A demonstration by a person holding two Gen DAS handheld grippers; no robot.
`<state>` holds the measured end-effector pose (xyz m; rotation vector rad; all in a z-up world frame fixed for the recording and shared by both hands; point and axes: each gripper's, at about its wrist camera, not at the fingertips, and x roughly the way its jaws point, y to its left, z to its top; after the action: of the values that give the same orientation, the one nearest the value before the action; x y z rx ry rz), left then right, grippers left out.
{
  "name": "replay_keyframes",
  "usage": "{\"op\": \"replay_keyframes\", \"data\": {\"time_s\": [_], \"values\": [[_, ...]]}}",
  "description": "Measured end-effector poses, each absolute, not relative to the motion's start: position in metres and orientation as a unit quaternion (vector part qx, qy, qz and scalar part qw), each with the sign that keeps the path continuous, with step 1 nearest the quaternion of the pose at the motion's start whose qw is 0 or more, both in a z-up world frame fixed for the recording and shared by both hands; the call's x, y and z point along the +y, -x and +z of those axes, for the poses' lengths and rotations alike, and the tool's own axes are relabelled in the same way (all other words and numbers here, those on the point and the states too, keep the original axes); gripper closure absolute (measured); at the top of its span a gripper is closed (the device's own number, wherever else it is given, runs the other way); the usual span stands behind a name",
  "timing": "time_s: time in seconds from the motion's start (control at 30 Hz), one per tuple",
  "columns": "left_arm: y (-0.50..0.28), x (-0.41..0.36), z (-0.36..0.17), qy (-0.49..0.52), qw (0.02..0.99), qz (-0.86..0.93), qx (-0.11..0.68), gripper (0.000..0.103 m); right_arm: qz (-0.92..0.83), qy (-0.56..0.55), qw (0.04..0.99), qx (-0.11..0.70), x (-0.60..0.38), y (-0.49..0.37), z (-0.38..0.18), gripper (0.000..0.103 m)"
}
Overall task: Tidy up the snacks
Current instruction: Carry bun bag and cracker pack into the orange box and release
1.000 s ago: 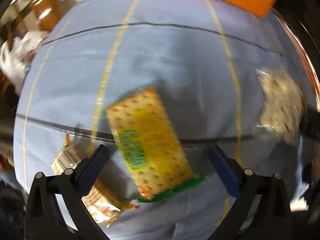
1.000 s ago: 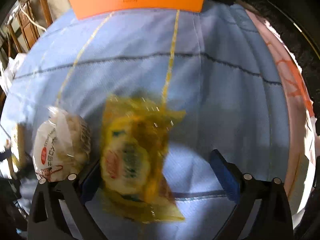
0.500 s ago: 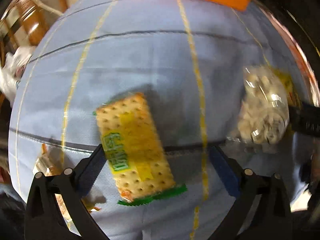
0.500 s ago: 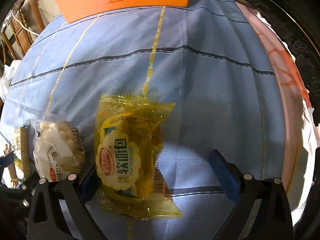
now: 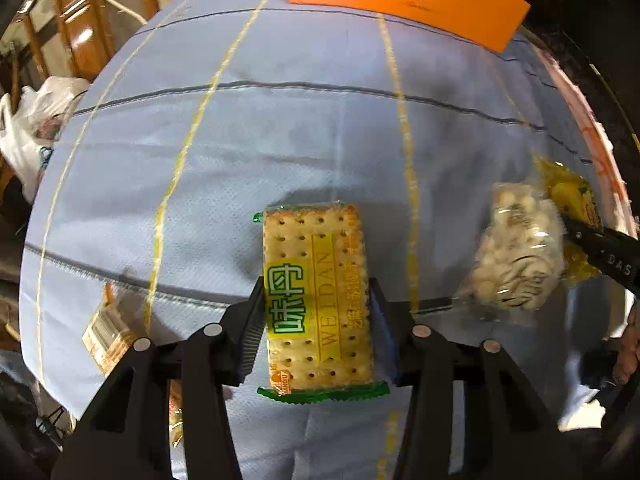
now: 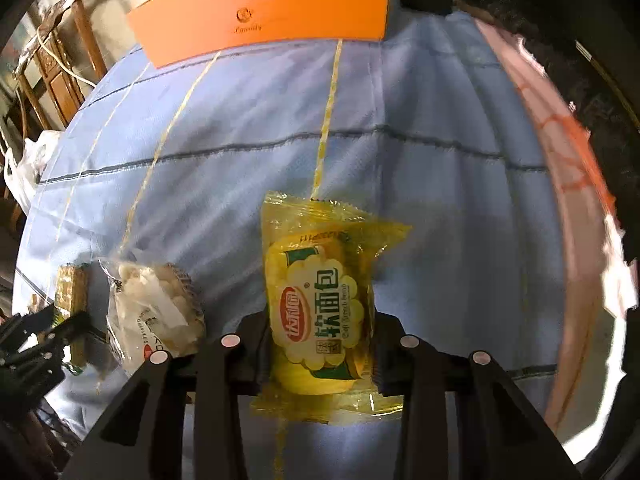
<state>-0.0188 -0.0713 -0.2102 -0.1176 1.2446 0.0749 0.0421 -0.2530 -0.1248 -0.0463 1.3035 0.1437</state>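
Observation:
My left gripper (image 5: 318,312) is shut on a cracker pack (image 5: 316,300) with green lettering, its fingers pressing both long sides, on the blue tablecloth (image 5: 280,140). My right gripper (image 6: 322,344) is shut on a yellow soft bread packet (image 6: 320,304). A clear bag of white puffed snacks (image 6: 156,312) lies left of the bread; it also shows in the left wrist view (image 5: 520,256). The left gripper with the cracker pack (image 6: 70,292) shows at the far left of the right wrist view.
An orange card (image 6: 264,8) lies at the far edge of the cloth, also in the left wrist view (image 5: 404,0). A small wafer pack (image 5: 106,336) lies left of my left gripper. Wooden chairs (image 6: 52,60) and a white plastic bag (image 5: 28,128) stand beyond the left edge.
Both grippers have closed: the left on the cracker pack, the right on the yellow bread packet. Each snack now sits centred between its fingers.

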Motion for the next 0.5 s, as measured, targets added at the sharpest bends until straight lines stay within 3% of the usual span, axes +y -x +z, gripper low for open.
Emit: {"op": "replay_keyframes", "data": {"time_s": [0.2,0.5], "values": [[-0.015,-0.083,-0.155,0.026,0.850,0.007,0.526,0.056,0.061,-0.044,0.826,0.558,-0.270,-0.064,-0.073,0.066],[-0.164,-0.082,-0.074,0.004,0.898,0.022,0.440,0.056,0.039,-0.113,0.877,0.465,-0.277,-0.173,0.005,0.065]]}}
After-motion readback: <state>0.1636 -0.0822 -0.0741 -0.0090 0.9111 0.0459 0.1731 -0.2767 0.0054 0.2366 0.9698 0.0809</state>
